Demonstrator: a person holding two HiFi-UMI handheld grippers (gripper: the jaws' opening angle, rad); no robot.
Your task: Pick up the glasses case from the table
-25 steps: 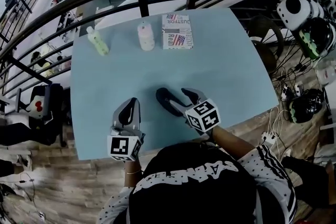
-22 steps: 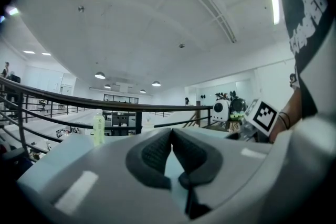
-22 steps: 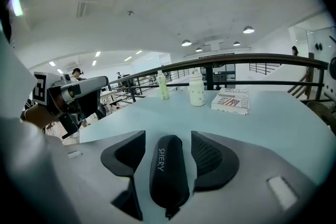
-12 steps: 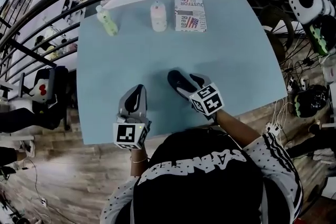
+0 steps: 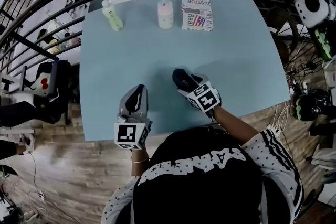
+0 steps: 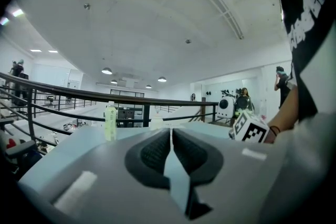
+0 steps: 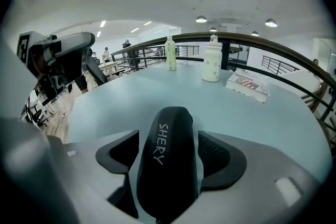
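My right gripper point(image 5: 185, 83), jaws just opening wide, straddles the black glasses case point(image 7: 168, 162) lying on the blue table point(image 5: 131, 55); an off-centre squeeze could skid its smooth shell away. Left gripper point(image 6: 171, 147) hovers closed, empty.

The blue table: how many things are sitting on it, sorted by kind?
bottles: 2 (green bottle, pale bottle)
glasses case: 1
printed box: 1
total: 4
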